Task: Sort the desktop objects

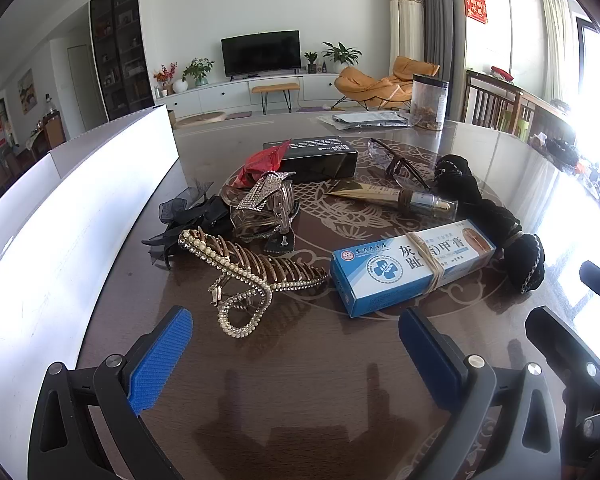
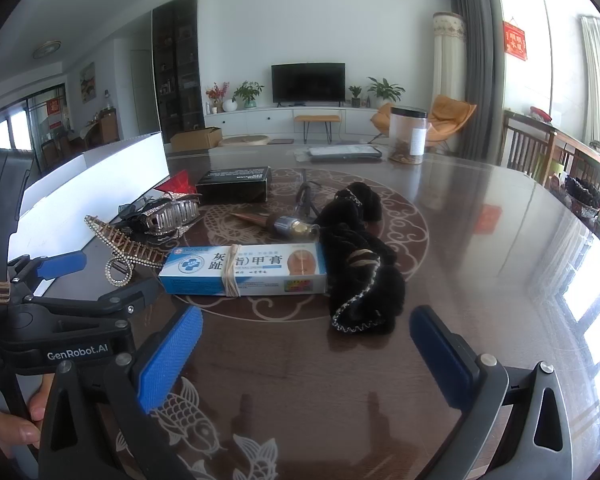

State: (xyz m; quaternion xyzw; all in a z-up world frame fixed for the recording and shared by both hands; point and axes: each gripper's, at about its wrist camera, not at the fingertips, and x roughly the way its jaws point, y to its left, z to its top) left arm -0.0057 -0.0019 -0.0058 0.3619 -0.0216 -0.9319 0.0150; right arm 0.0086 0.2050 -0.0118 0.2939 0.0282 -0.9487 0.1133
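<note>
Blue-white box [image 1: 412, 266] flat (rubber-banded), beside black scrunchie [image 1: 496, 216].

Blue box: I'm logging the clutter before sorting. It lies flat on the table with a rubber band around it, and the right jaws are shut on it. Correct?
Not quite. The blue box lies flat with the rubber band around it, but the right gripper has its jaws open and apart from it, as the right wrist view shows.

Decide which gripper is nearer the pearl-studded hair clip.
Left. The left gripper hovers just before the pearl-studded hair clip; the right gripper is beyond the blue box.

Television [image 2: 308, 82], orange armchair [image 1: 384, 82], houseplants [image 2: 249, 92]
</note>
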